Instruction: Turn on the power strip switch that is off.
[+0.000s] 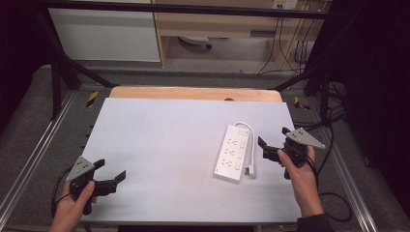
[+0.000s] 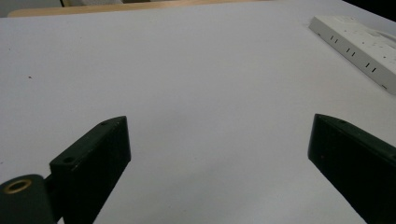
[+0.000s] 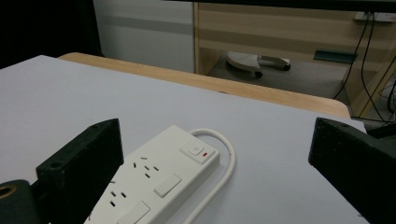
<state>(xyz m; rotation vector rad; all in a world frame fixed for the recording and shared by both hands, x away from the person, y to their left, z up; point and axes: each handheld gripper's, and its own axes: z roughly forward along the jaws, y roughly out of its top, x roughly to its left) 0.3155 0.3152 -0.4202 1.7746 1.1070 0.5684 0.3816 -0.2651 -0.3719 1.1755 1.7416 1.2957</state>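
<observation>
A white power strip point(image 1: 234, 152) lies flat on the right half of the pale table point(image 1: 164, 145), its white cable point(image 1: 251, 140) looped along its right side and ending in a plug point(image 1: 250, 170). My right gripper point(image 1: 273, 137) is held just right of the strip, jaws wide apart and nothing between them. In the right gripper view the strip point(image 3: 163, 182) lies low and ahead of the open gripper point(image 3: 215, 125), with its switch end and cable point(image 3: 226, 156) toward the back. My left gripper point(image 1: 111, 169) hovers open at the table's near-left corner. In the left gripper view the gripper point(image 2: 220, 122) faces bare table, with the strip point(image 2: 359, 46) far right.
A wooden strip point(image 1: 193, 93) borders the table's far edge. Black frame bars point(image 1: 58, 72) and metal rails point(image 1: 29, 159) run along both sides. Black cables point(image 1: 333, 193) trail past the right edge. Beyond stand a wooden desk point(image 1: 217, 24) and a white cabinet point(image 1: 104, 34).
</observation>
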